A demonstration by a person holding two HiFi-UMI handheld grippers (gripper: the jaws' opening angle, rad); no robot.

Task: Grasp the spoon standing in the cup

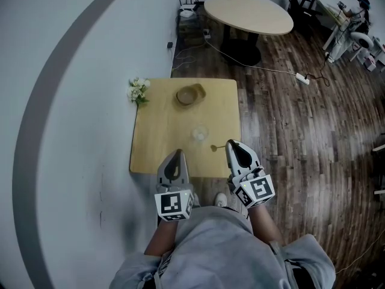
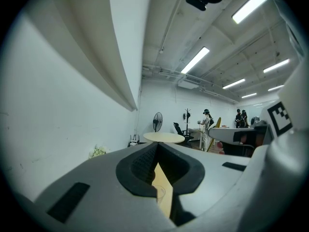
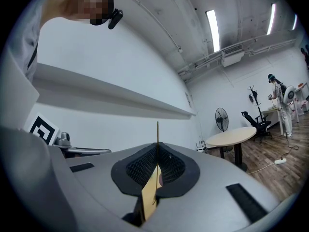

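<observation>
A clear glass cup (image 1: 200, 133) stands near the middle of the small wooden table (image 1: 156, 143); it also shows faintly through the slit of the left jaws (image 2: 161, 193). The thin golden spoon (image 1: 218, 147) is out of the cup, hanging just to its right. My right gripper (image 1: 231, 143) is shut on its handle. In the right gripper view the spoon handle (image 3: 157, 134) rises as a fine upright line from between the closed jaws of the right gripper (image 3: 157, 151). My left gripper (image 1: 175, 155) hovers over the table's near edge, shut and holding nothing.
A wooden bowl (image 1: 190, 94) sits toward the table's far side and a small bunch of white flowers (image 1: 138, 90) at its far left corner. A white wall runs along the left. A round table (image 1: 248, 12) and a power strip with cable (image 1: 302, 78) lie beyond on the wood floor.
</observation>
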